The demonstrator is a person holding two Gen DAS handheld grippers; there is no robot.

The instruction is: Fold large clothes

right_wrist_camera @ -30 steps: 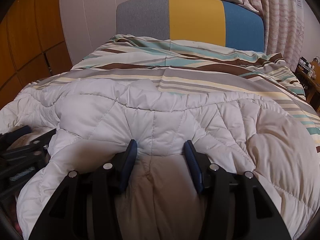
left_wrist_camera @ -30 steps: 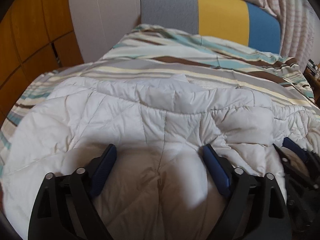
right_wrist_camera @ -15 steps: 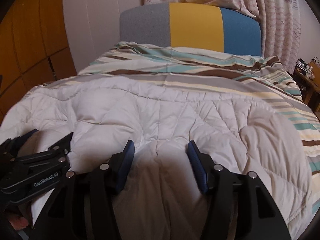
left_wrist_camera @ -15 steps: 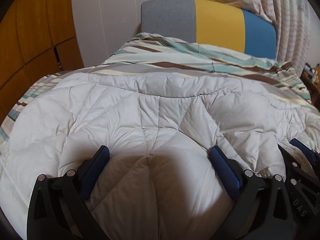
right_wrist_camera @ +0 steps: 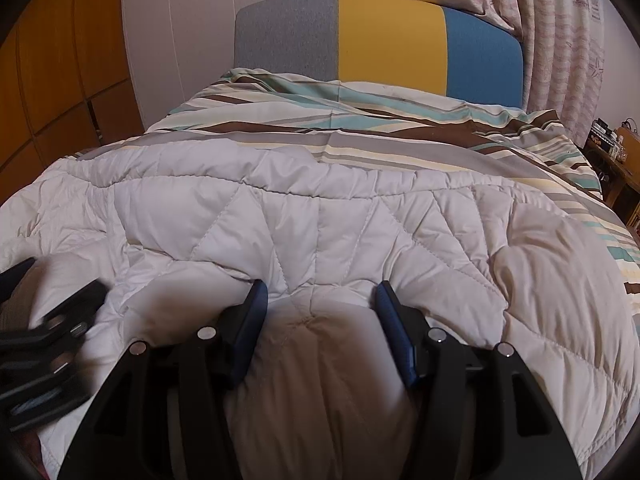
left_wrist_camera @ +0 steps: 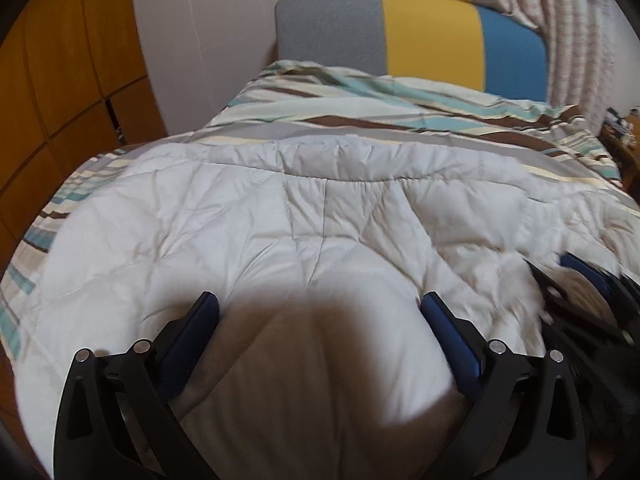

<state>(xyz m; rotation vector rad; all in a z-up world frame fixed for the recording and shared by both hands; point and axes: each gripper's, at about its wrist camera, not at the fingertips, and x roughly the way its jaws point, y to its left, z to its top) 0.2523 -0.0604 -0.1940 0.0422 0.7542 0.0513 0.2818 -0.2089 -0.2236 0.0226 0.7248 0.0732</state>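
Note:
A white quilted puffer jacket (left_wrist_camera: pixel 320 216) lies spread across the striped bed; it also fills the right wrist view (right_wrist_camera: pixel 320 232). My left gripper (left_wrist_camera: pixel 320 312) has its jaws wide apart with a thick bulge of jacket between them. My right gripper (right_wrist_camera: pixel 320 300) has its jaws closer together and pinches a fold of the jacket between its blue pads (right_wrist_camera: pixel 256 312). The right gripper shows at the right edge of the left wrist view (left_wrist_camera: pixel 584 292), and the left gripper shows at the left edge of the right wrist view (right_wrist_camera: pixel 52 332).
The bed has a striped cover (right_wrist_camera: pixel 360 128) and a grey, yellow and blue headboard (right_wrist_camera: pixel 384 36). Wooden cabinets (left_wrist_camera: pixel 60 80) stand on the left. Curtains (right_wrist_camera: pixel 560 40) and a cluttered side table (right_wrist_camera: pixel 612 140) are on the right.
Both grippers have pushed forward with the jacket, and its far edge has moved up the bed and flattened. The jaw gaps look much the same.

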